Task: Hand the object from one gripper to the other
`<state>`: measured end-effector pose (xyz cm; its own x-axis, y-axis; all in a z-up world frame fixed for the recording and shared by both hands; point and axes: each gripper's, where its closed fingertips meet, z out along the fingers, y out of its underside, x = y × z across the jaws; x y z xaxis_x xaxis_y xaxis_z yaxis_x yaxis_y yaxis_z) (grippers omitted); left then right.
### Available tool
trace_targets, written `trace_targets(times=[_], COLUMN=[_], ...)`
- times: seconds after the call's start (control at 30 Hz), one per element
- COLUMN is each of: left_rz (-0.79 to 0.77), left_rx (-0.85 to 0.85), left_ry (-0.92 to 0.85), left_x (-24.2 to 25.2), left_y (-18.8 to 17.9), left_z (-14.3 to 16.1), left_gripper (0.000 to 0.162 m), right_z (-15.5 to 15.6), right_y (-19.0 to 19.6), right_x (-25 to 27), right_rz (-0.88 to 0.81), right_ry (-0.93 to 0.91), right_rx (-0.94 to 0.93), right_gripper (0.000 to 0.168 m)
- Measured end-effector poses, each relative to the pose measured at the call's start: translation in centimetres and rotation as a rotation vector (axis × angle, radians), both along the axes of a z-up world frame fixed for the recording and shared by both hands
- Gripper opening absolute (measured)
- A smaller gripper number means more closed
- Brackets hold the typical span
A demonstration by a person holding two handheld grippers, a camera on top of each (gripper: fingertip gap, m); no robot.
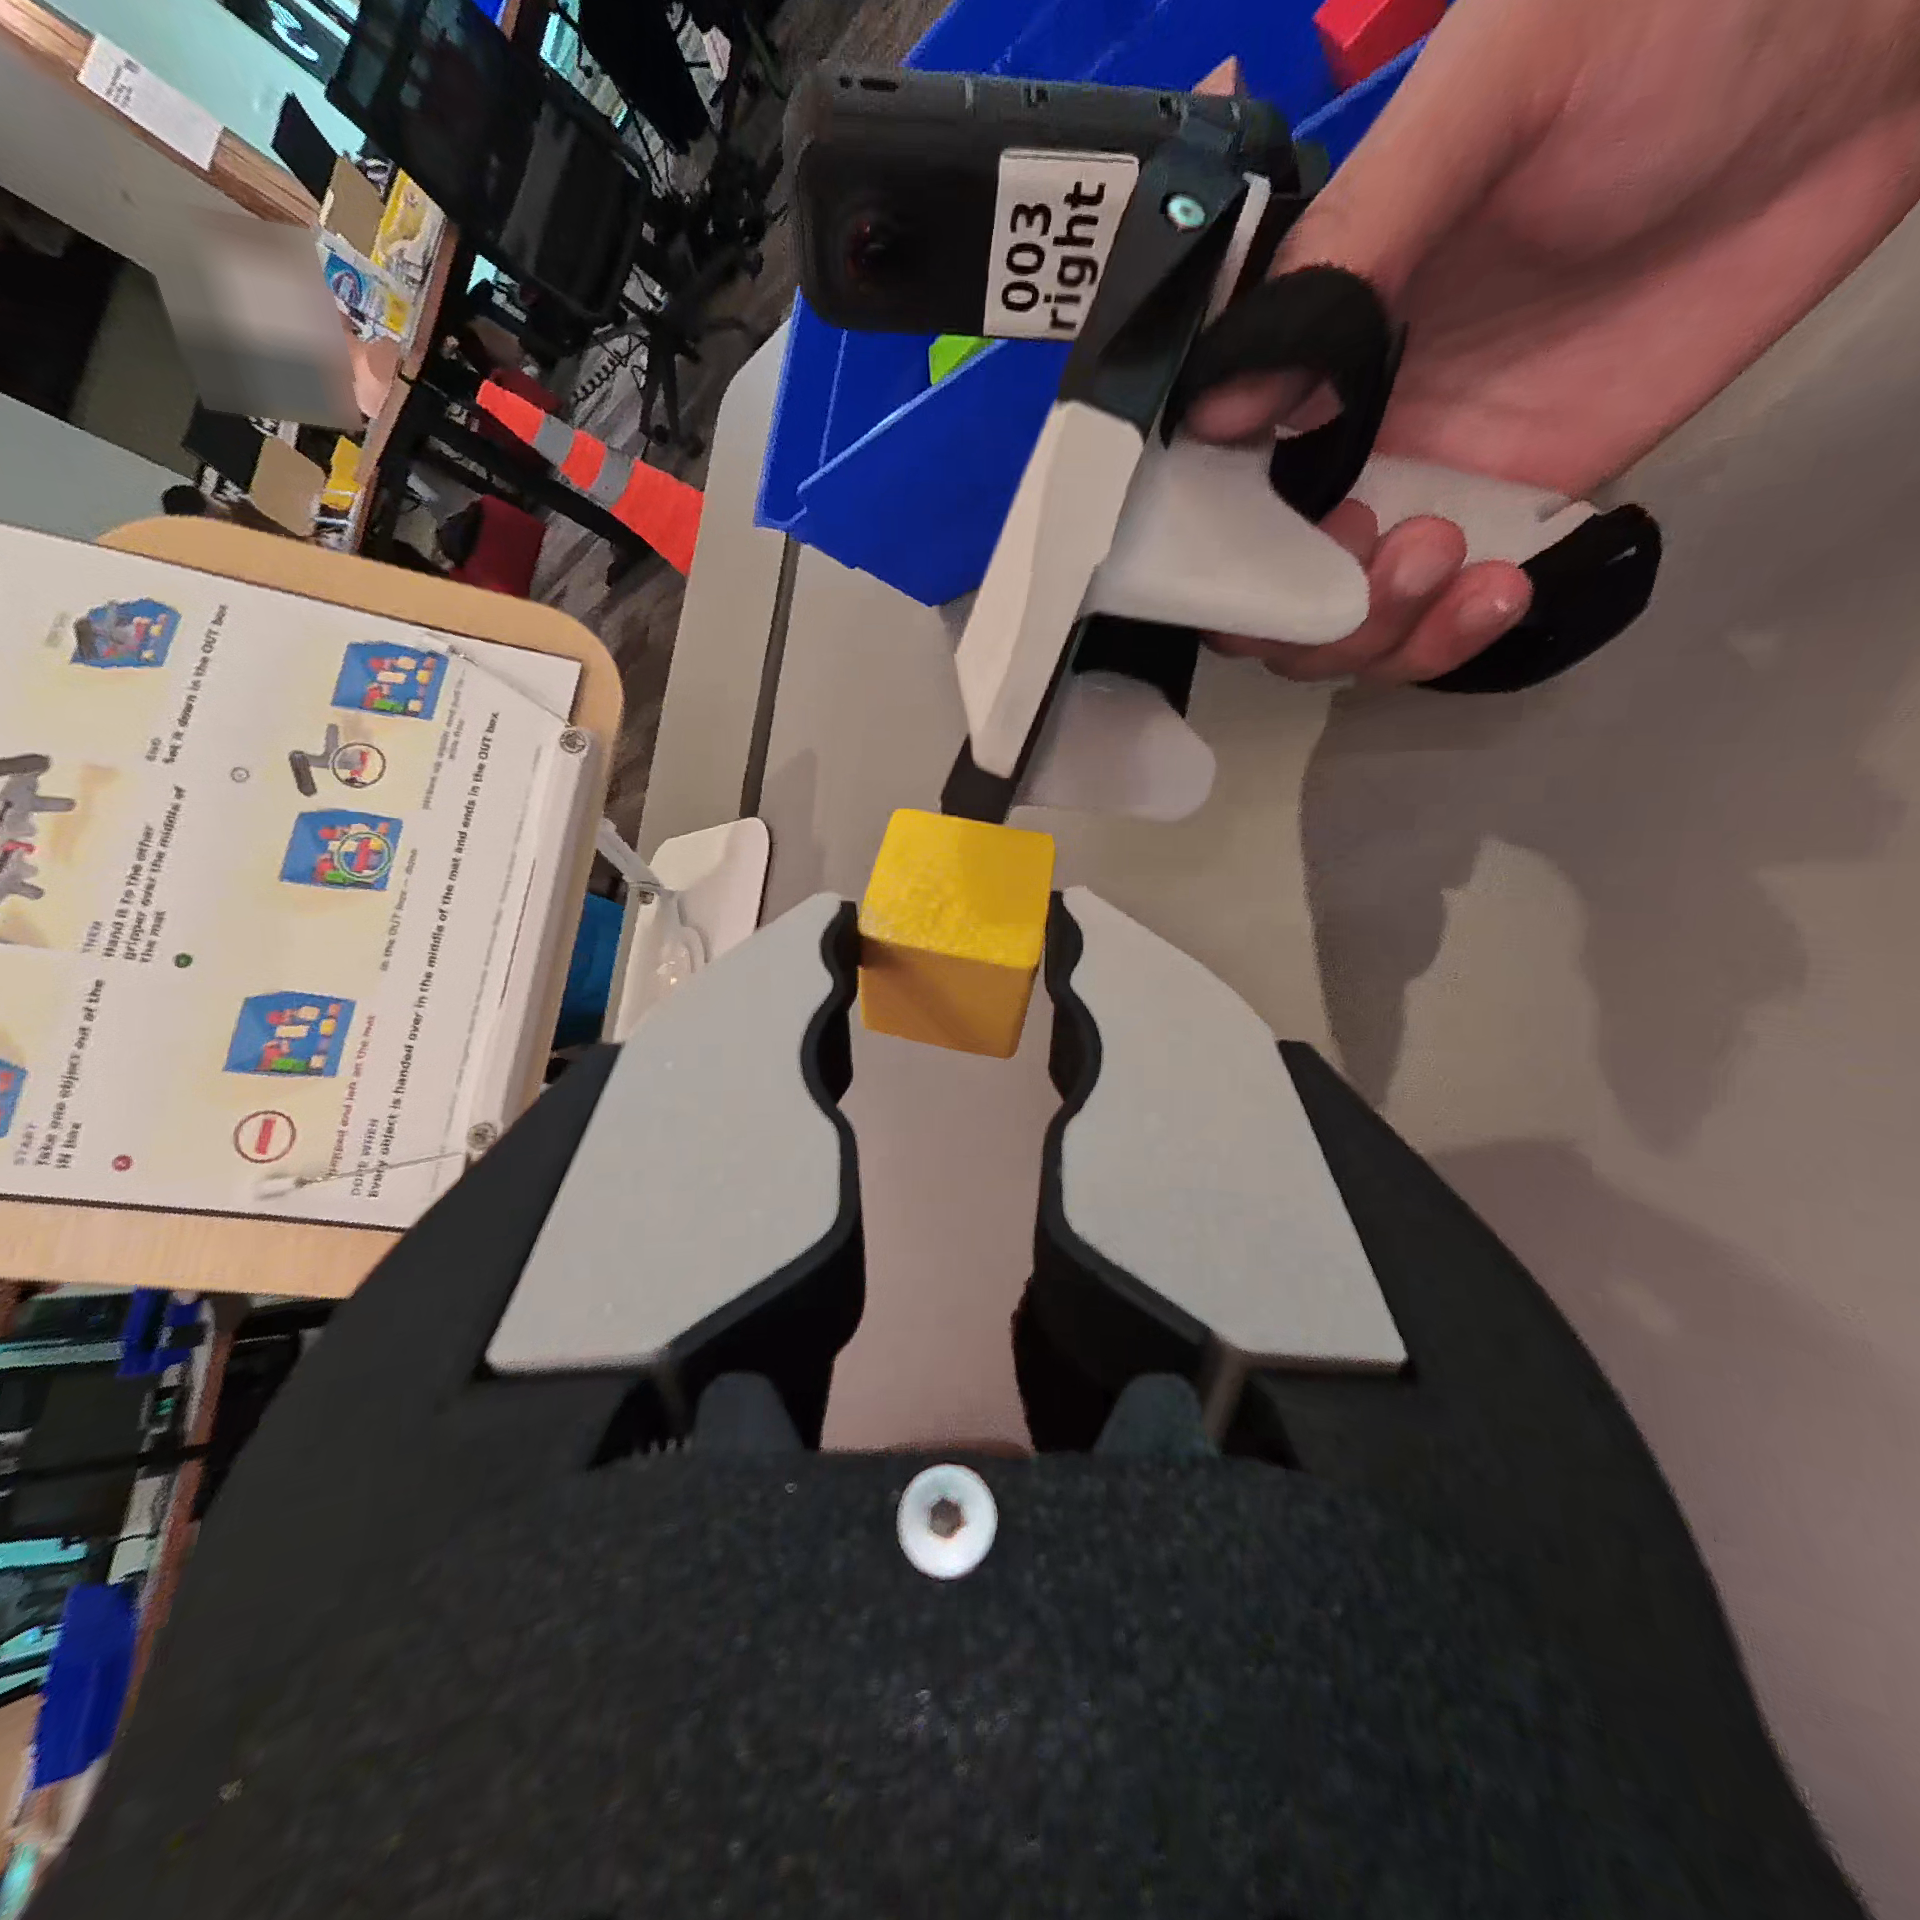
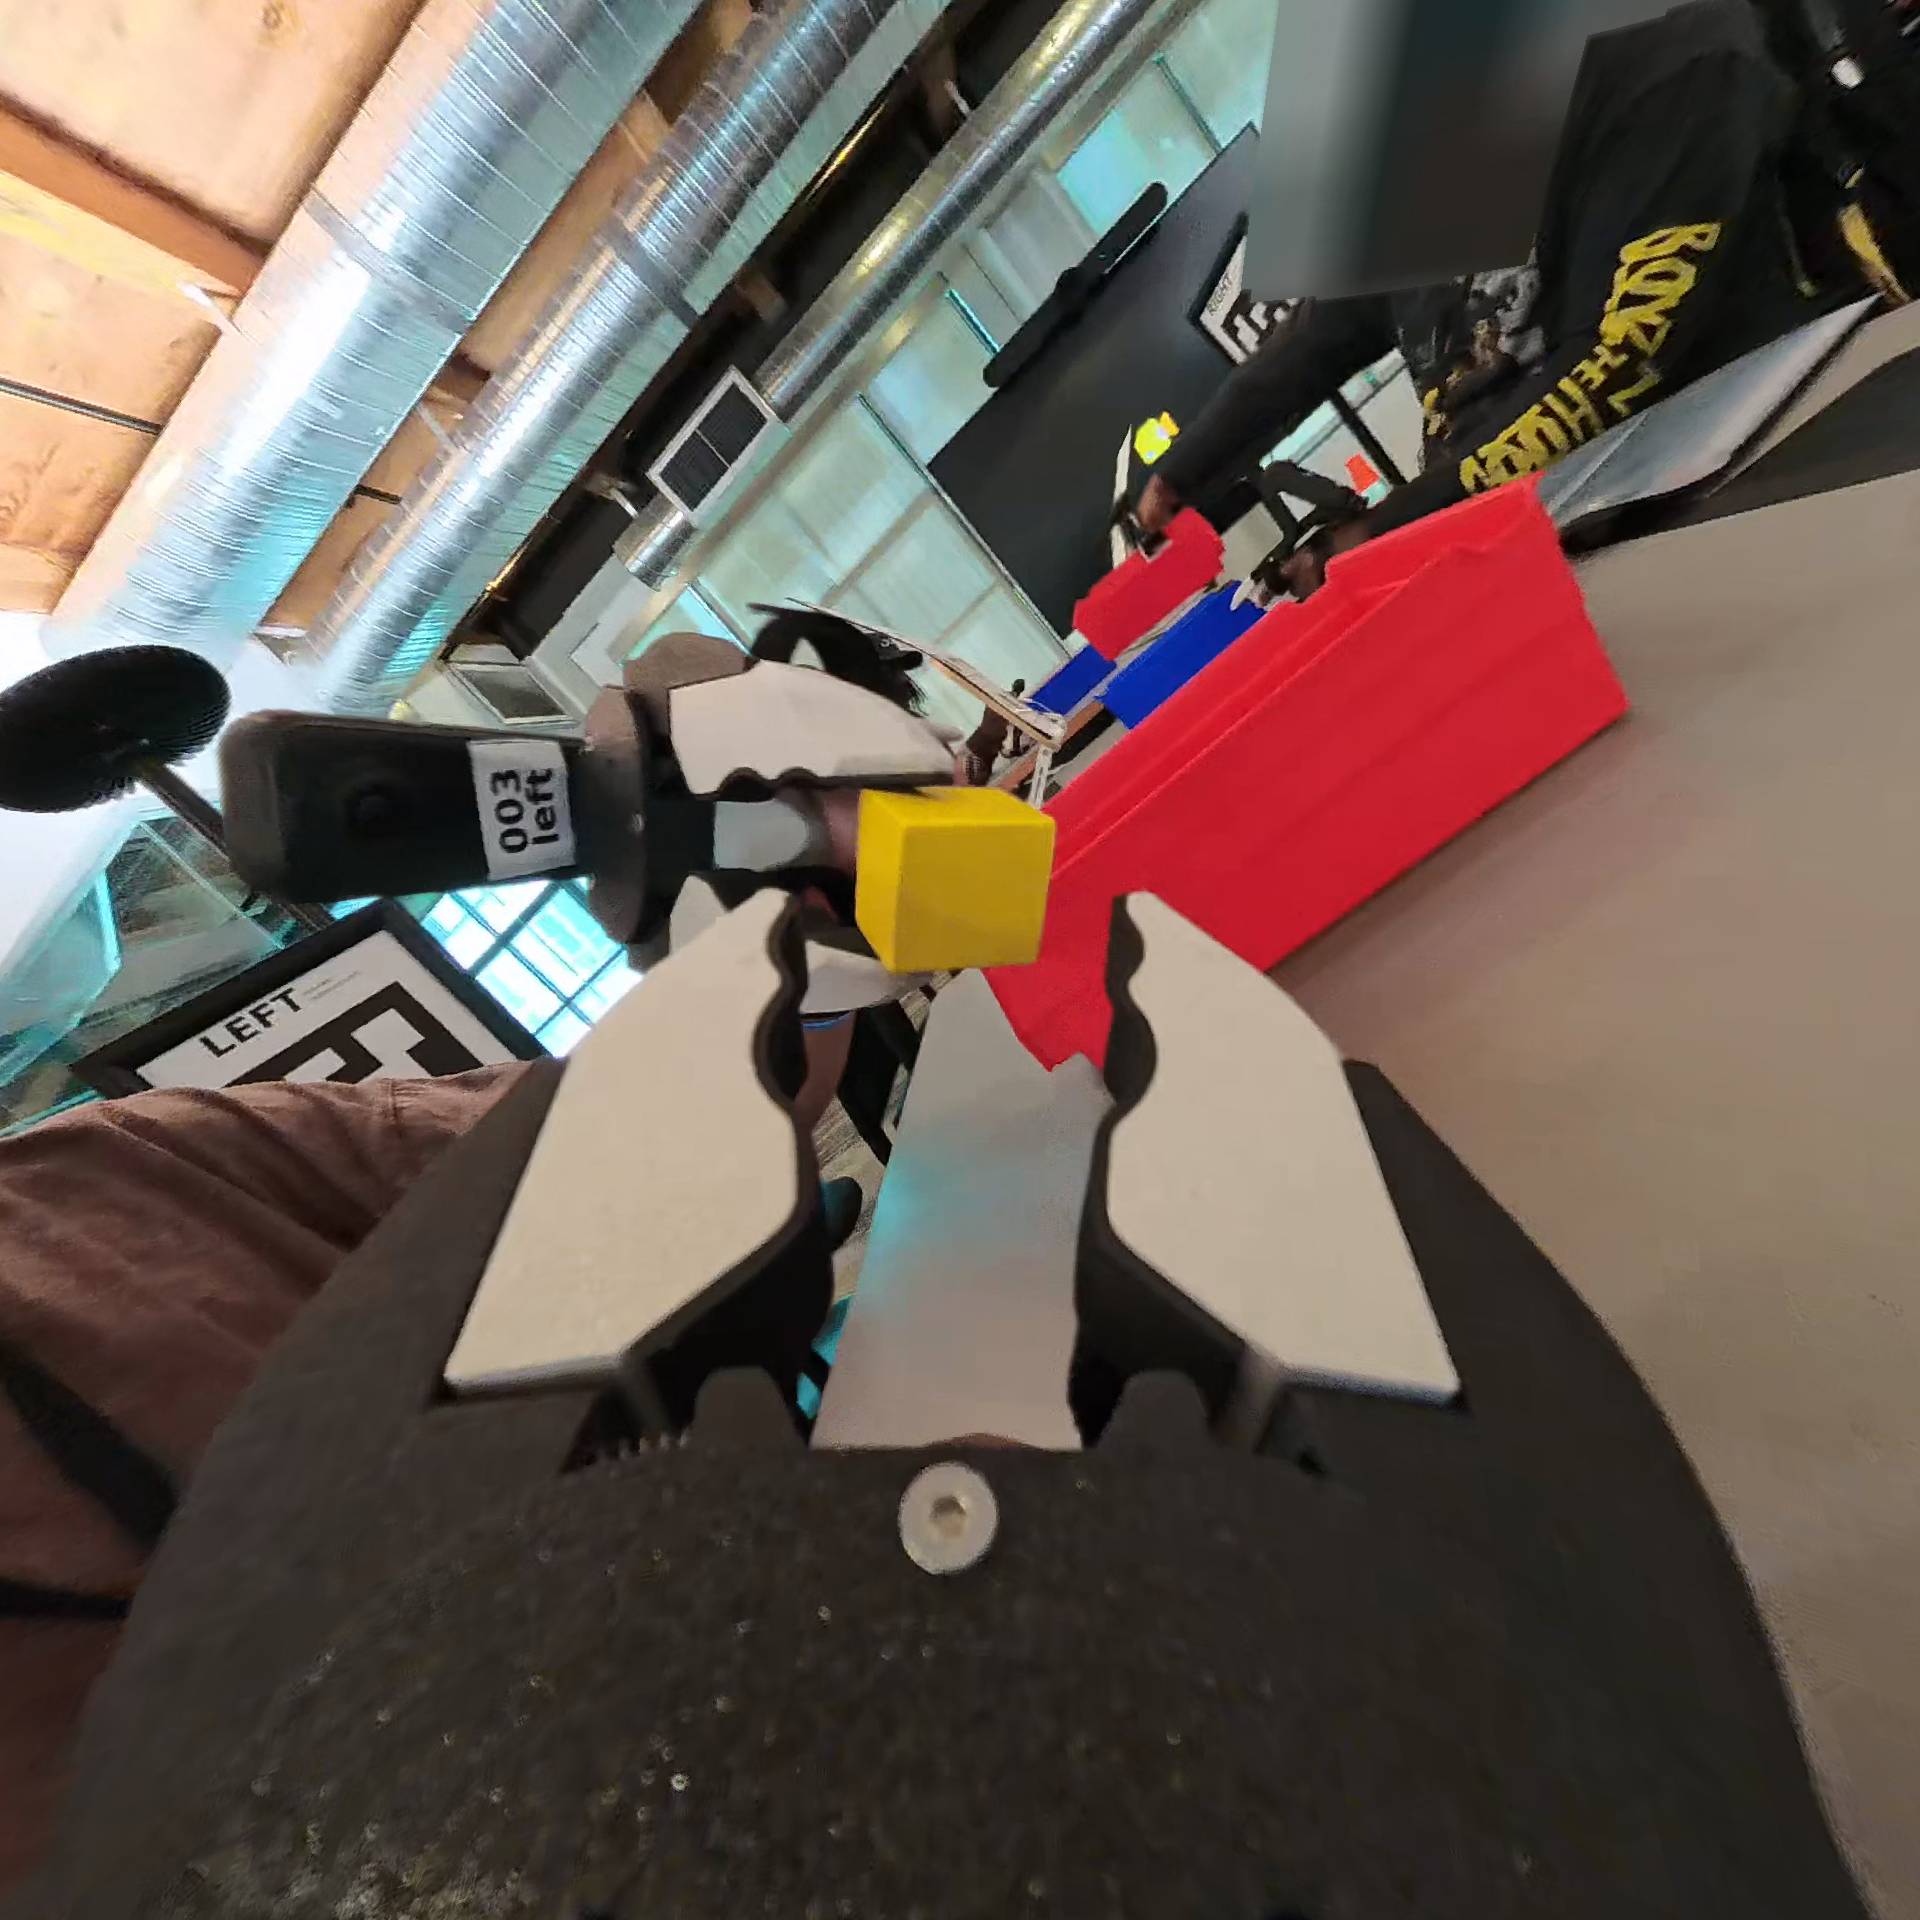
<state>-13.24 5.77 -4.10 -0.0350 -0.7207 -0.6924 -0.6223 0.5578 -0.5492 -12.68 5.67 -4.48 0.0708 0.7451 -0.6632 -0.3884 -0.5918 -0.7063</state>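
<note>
A yellow cube [image 1: 951,930] is clamped between the fingertips of my left gripper [image 1: 951,940], held in the air above the grey table [image 1: 1610,1091]. My right gripper [image 1: 1039,795], held in a hand [image 1: 1558,260], comes in from the far side, one black fingertip at the cube's far top edge. In the right wrist view the cube [image 2: 951,878] sits just at the tips of my right gripper [image 2: 956,925], whose fingers stand apart with a gap on each side of the cube. My left gripper [image 2: 821,842] holds the cube from the left there.
A blue bin [image 1: 883,499] stands behind the right gripper. A red bin [image 2: 1351,748] stands on the table [image 2: 1662,1143] beyond the cube. A board with an instruction sheet [image 1: 260,883] is at left. A person in dark clothing [image 2: 1610,343] is at the far side.
</note>
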Motion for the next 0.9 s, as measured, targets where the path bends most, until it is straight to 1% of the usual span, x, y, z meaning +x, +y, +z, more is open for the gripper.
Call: trace_targets(times=[0.1,0.17,0.2,0.27,0.37,0.43,0.47,0.5,0.57,0.6,0.63,0.7,0.73,0.8,0.83,0.87,0.9], left_rz=[-0.023,-0.033,-0.038,-0.027,0.025,0.099,0.145,0.185,0.224,0.216,0.211,0.227,0.248,0.317,0.347,0.359,0.354], left_rx=[-0.021,-0.011,0.0,0.013,-0.03,-0.146,-0.223,-0.312,-0.545,-0.676,-0.789,-0.92,-0.935,-0.884,-0.841,-0.813,-0.806], left_ry=[-0.003,-0.002,0.003,0.009,0.015,0.039,0.024,-0.022,-0.157,-0.229,-0.306,-0.435,-0.462,-0.421,-0.408,-0.409,-0.405], left_x=[1.0,1.6,1.7,1.8,1.6,0.8,0.2,-0.4,-2.2,-3.1,-4.0,-6.0,-6.9,-8.5,-9.1,-9.4,-9.4], left_y=[-0.8,-1.3,-1.5,-1.7,-1.6,-1.6,-1.8,-2.3,-4.7,-6.5,-8.2,-10.6,-11.3,-11.9,-11.9,-11.9,-12.0], left_z=[-0.3,-0.4,-0.4,-0.3,-0.7,-1.4,-1.4,-1.2,-1.0,-1.2,-1.5,-2.9,-4.1,-6.5,-7.2,-7.7,-8.1], left_gripper=[0.034,0.034,0.034,0.034,0.034,0.036,0.047,0.057,0.064,0.068,0.067,0.063,0.059,0.058,0.057,0.056,0.054], right_z=[0.3,0.2,0.0,0.1,-0.3,-1.1,-1.6,-2.0,-2.3,-1.5,-0.1,4.0,6.6,10.8,11.9,12.1,11.5], right_y=[-0.6,-1.0,-1.0,-1.1,-0.9,-0.6,-0.4,0.0,0.3,0.2,0.1,0.3,0.4,0.5,0.4,0.5,0.8], right_x=[-0.4,-0.9,-0.9,-0.7,-0.7,-0.7,-0.6,-0.3,0.6,1.3,2.2,5.0,6.6,10.8,13.0,15.2,17.6], right_rz=[0.05,0.075,0.077,0.101,0.071,0.043,0.025,-0.006,-0.075,-0.096,-0.125,-0.228,-0.284,-0.417,-0.467,-0.52,-0.579], right_ry=[0.04,0.03,0.014,0.013,-0.052,-0.113,-0.157,-0.211,-0.381,-0.46,-0.534,-0.678,-0.735,-0.862,-0.929,-0.997,-1.074], right_rx=[-0.004,-0.001,0.013,0.006,0.011,-0.002,-0.009,-0.012,0.02,0.054,0.091,0.168,0.208,0.247,0.248,0.223,0.178], right_gripper=[0.057,0.044,0.041,0.039,0.038,0.037,0.037,0.037,0.037,0.037,0.037,0.037,0.037,0.037,0.037,0.037,0.037])
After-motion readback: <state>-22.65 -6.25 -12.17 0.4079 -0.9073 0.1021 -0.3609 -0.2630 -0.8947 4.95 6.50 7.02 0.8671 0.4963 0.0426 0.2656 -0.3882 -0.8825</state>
